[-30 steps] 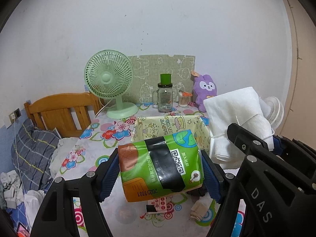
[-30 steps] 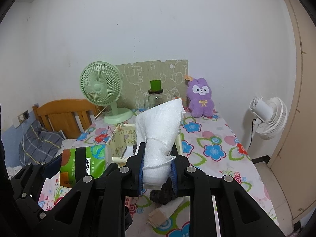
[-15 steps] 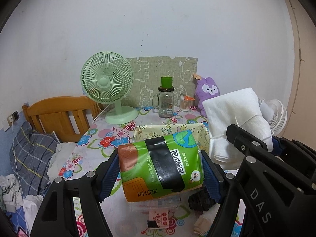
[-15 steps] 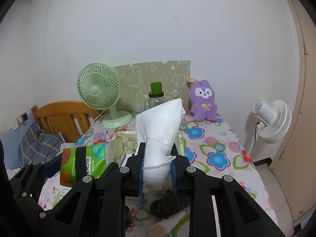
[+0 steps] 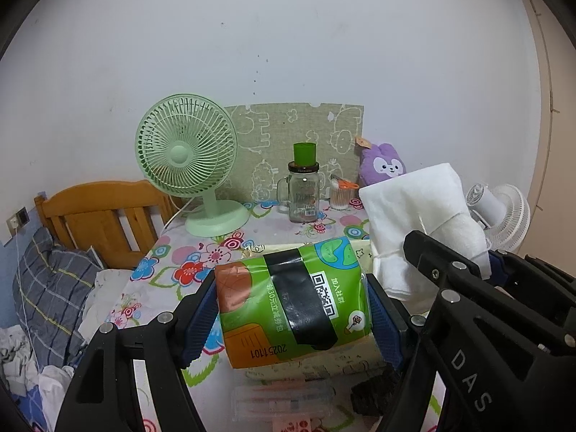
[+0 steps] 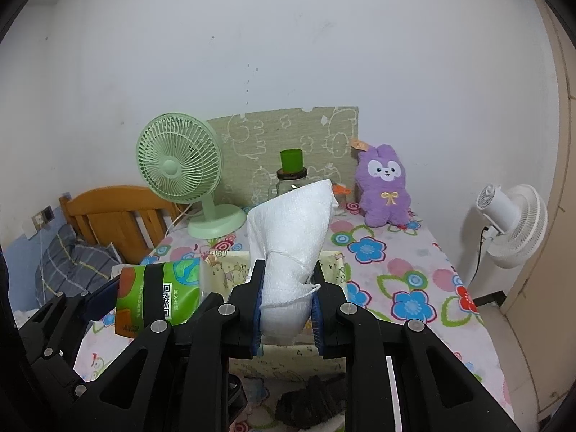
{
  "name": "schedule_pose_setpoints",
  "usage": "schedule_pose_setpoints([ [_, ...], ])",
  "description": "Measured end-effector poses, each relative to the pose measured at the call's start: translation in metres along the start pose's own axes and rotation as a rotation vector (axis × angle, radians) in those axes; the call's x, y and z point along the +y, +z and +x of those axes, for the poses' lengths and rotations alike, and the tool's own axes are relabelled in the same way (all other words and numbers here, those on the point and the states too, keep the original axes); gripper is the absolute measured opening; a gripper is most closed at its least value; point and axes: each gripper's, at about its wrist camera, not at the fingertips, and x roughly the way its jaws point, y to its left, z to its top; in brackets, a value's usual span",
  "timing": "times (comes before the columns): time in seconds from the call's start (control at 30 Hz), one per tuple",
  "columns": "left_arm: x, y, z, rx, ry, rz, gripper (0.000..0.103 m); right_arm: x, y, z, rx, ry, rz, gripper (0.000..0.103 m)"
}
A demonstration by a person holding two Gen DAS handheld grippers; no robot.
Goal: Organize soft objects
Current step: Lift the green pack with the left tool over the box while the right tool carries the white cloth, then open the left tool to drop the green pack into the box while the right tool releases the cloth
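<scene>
My left gripper (image 5: 293,315) is shut on a green and orange tissue pack (image 5: 293,302), held above the near edge of a cream fabric storage box (image 5: 363,248). My right gripper (image 6: 286,307) is shut on a folded white towel (image 6: 293,237) tied with string, held over the same box (image 6: 225,268). The towel also shows in the left wrist view (image 5: 421,216), and the tissue pack in the right wrist view (image 6: 158,291). A purple plush bunny (image 6: 383,190) sits at the back of the floral table (image 6: 403,280).
A green desk fan (image 5: 189,158), a glass jar with green lid (image 5: 303,189) and a cotton swab cup (image 5: 340,194) stand at the back. A black object (image 6: 309,401) and a clear case (image 5: 280,401) lie near the front. A wooden headboard (image 5: 104,216) stands left, a white fan (image 6: 511,219) right.
Both grippers have moved forward toward the box with their loads; the fan, jar and plush appear closer, and the box now lies right under the tissue pack and towel.
</scene>
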Motion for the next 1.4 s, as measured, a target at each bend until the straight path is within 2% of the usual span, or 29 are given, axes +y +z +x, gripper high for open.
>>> schedule_pose_setpoints([
  [0.2, 0.000, 0.004, 0.012, 0.010, -0.001, 0.008, 0.078, -0.002, 0.006, 0.018, 0.022, 0.058, -0.008, 0.025],
  [0.33, 0.003, 0.007, 0.026, 0.025, -0.004, 0.007, 0.078, 0.000, 0.011, 0.032, 0.022, 0.052, -0.034, 0.025],
  [0.8, 0.012, 0.002, 0.079, 0.120, 0.013, 0.015, 0.080, -0.003, 0.003, 0.092, 0.118, 0.073, -0.020, 0.025],
  [1.0, 0.015, -0.004, 0.094, 0.157, 0.037, 0.019, 0.091, -0.001, -0.004, 0.110, 0.148, 0.084, -0.032, 0.025],
  [1.27, 0.021, -0.013, 0.106, 0.203, 0.057, 0.032, 0.093, 0.004, -0.013, 0.126, 0.189, 0.120, -0.050, 0.026],
  [1.4, 0.026, -0.015, 0.108, 0.216, 0.057, 0.022, 0.096, 0.008, -0.015, 0.136, 0.225, 0.181, -0.046, 0.031],
])
